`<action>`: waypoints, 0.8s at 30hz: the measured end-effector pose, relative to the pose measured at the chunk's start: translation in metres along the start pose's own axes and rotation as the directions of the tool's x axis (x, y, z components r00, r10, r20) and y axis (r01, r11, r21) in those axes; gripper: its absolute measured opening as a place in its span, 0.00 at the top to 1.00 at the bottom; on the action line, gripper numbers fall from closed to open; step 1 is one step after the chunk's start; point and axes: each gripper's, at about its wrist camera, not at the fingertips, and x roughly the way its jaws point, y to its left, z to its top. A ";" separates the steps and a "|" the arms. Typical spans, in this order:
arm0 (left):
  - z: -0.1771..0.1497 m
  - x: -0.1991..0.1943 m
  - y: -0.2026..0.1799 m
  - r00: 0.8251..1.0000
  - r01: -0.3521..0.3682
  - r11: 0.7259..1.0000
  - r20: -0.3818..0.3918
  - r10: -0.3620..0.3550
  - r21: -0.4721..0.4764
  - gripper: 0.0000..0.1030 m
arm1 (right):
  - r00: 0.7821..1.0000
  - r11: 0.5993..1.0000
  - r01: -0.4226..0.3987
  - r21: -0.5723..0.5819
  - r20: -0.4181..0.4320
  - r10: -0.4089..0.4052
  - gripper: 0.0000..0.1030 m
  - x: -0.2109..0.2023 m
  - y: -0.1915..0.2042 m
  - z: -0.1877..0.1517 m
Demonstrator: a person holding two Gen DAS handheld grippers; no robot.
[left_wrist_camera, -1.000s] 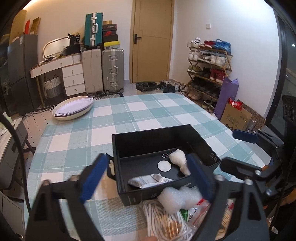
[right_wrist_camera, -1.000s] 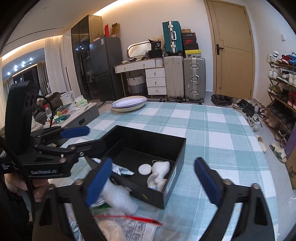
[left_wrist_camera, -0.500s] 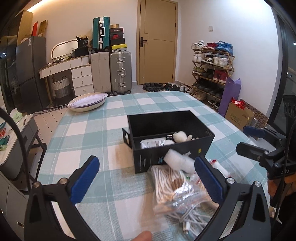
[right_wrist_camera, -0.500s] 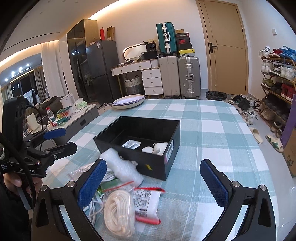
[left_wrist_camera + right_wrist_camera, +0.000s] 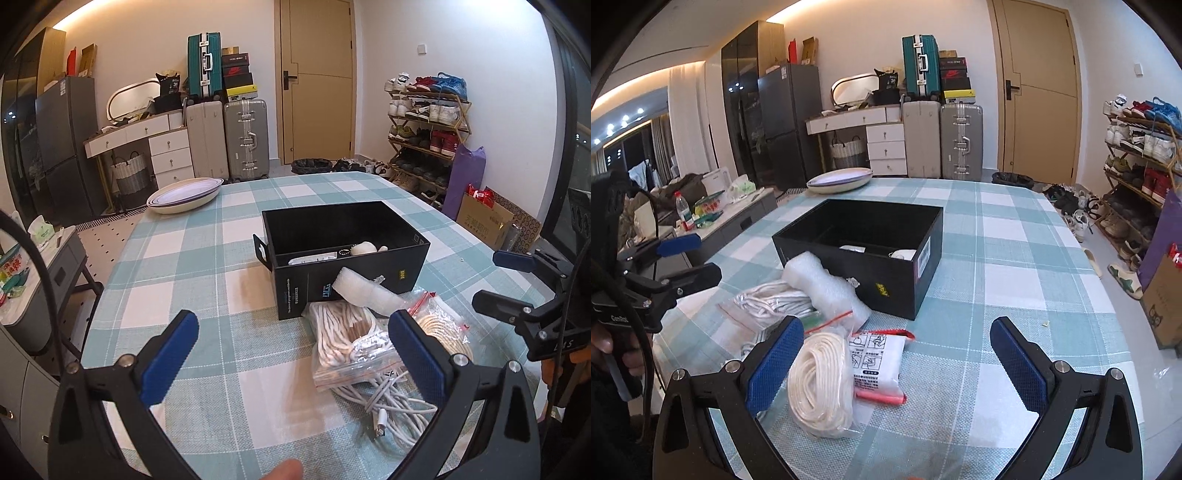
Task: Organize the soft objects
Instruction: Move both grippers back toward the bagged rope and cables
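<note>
A black open box (image 5: pixel 347 254) (image 5: pixel 864 254) stands on the checked tablecloth and holds a white plush toy (image 5: pixel 364 248) and a flat packet. Against its near side lie a roll of white bubble wrap (image 5: pixel 365 293) (image 5: pixel 827 291), a bag of white rope (image 5: pixel 345 338) (image 5: pixel 772 301), a bagged cord coil (image 5: pixel 822 384) (image 5: pixel 448 332) and a white sachet (image 5: pixel 875 363). Loose white cable (image 5: pixel 388 398) lies nearest. My left gripper (image 5: pixel 293 358) is open and empty, short of the bags. My right gripper (image 5: pixel 897 363) is open and empty above the coil and sachet.
A stack of white oval dishes (image 5: pixel 184 195) (image 5: pixel 840 180) sits at the table's far end. A red pen (image 5: pixel 881 398) lies by the sachet. Beyond the table are suitcases (image 5: pixel 225 142), a shoe rack (image 5: pixel 428 129) and a side cabinet (image 5: pixel 33 258).
Both grippers have pulled back from the box and risen. The box interior looked close a second ago; now the box and the heap of bags sit farther ahead.
</note>
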 end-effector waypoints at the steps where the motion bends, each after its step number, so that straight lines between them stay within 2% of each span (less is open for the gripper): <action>1: -0.001 0.000 0.000 1.000 0.004 1.000 -0.001 -0.004 -0.003 0.00 | 1.000 1.000 -0.002 -0.003 -0.005 0.002 0.00 0.002 0.001 -0.001; 13: -0.004 0.002 -0.002 1.000 0.003 1.000 -0.013 -0.003 0.006 0.00 | 0.998 0.988 0.002 -0.153 -0.061 -0.011 0.00 0.015 0.030 -0.013; 24: -0.008 0.008 -0.003 0.999 0.013 1.000 -0.031 -0.013 0.006 0.00 | 0.993 0.991 -0.064 -0.121 -0.103 0.052 0.00 0.020 0.022 -0.015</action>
